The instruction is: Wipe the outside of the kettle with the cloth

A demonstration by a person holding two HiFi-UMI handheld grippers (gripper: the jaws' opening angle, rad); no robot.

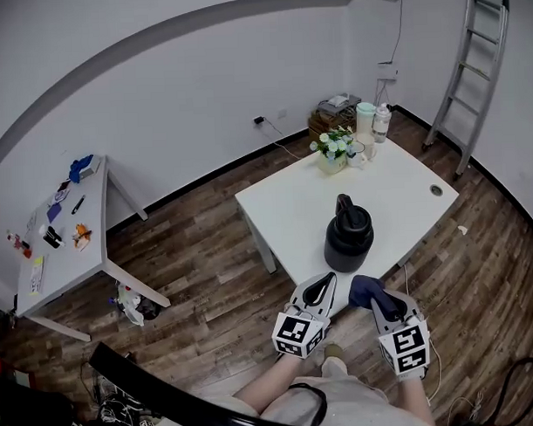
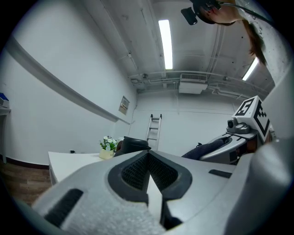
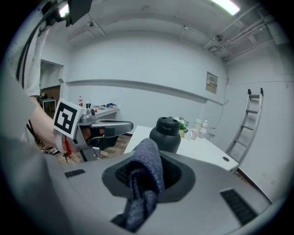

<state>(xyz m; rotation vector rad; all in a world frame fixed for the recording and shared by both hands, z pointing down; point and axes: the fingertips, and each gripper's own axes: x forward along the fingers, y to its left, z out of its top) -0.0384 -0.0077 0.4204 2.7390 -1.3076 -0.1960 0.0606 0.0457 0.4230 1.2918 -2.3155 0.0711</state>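
Standing upright near the front corner of the white bench [image 1: 284, 203], the black kettle [image 1: 347, 234] has its lid on and neither claw touching it. The left claw [image 1: 320, 289] hovers at that corner, just short of the kettle's base. Its jaws are pressed together with nothing between them. The right claw [image 1: 380, 302] is held just beside it, a little to the kettle's right, and is clamped on a dark blue cloth [image 3: 146, 172]. The cloth bunches up out of the jaws in a rounded fold and trails down between them. From the right gripper view the kettle stands straight ahead beyond the cloth, clear of it. At the far end of the bench sits a small pot of white flowers [image 1: 332, 149], well apart from the kettle. A metal ladder [image 1: 475, 65] leans against the wall in the far right corner. Off to the left a second bench [image 1: 63, 258] carries a scatter of small items, with wooden floor [image 1: 208, 280] between the two.
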